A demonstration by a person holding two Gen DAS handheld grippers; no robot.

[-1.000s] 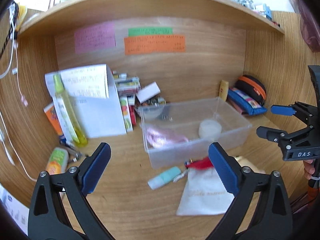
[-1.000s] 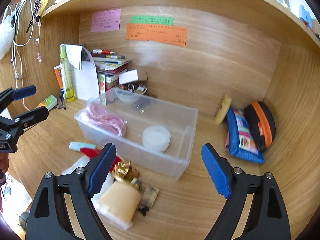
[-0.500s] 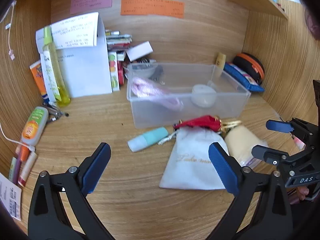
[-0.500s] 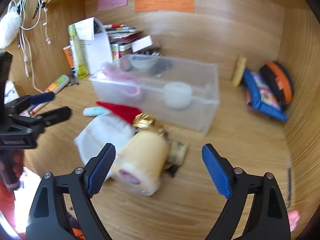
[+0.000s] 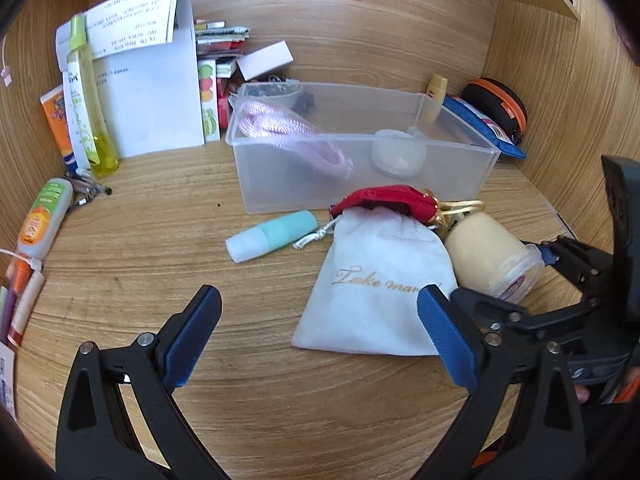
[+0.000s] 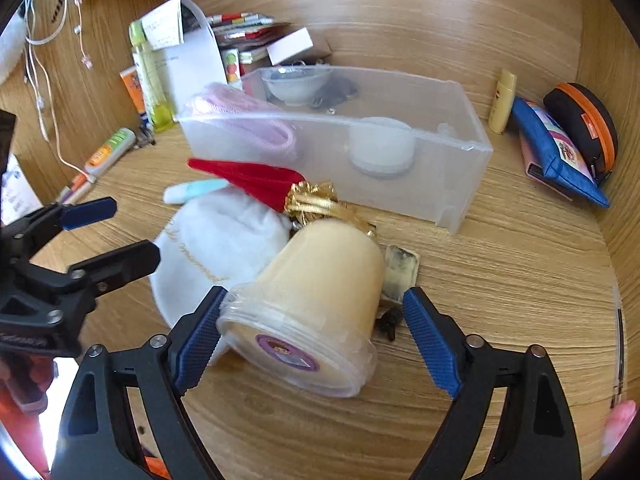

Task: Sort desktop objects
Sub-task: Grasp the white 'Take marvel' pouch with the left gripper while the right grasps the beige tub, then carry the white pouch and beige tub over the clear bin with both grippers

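Observation:
A cream jar [image 6: 316,292] lies on its side on the wooden desk, lid toward me, between the fingers of my right gripper [image 6: 316,308]. Those jaws are closing; the left pad is at the lid's rim and the right pad stands apart from the jar. The jar [image 5: 488,252] rests against a white drawstring pouch [image 5: 376,280] and a red pouch with gold tassel [image 5: 388,200]. My left gripper [image 5: 316,320] hovers open over the desk, holding nothing, the white pouch by its right finger. A teal tube [image 5: 272,236] lies before the clear plastic bin [image 5: 360,188], which holds a pink cord [image 5: 292,136] and a round white container [image 5: 396,156].
A yellow spray bottle [image 5: 86,100], folded white paper [image 5: 148,92] and books stand at the back left. A sunscreen tube [image 5: 44,216] lies at the left wall. A blue pouch [image 6: 556,156] and a black-and-orange case [image 6: 584,124] sit at the right wall. A small packet [image 6: 402,272] lies beside the jar.
Both grippers have come down and tilted toward the desk. The cream jar, earlier ahead of the right gripper, now lies between its fingers.

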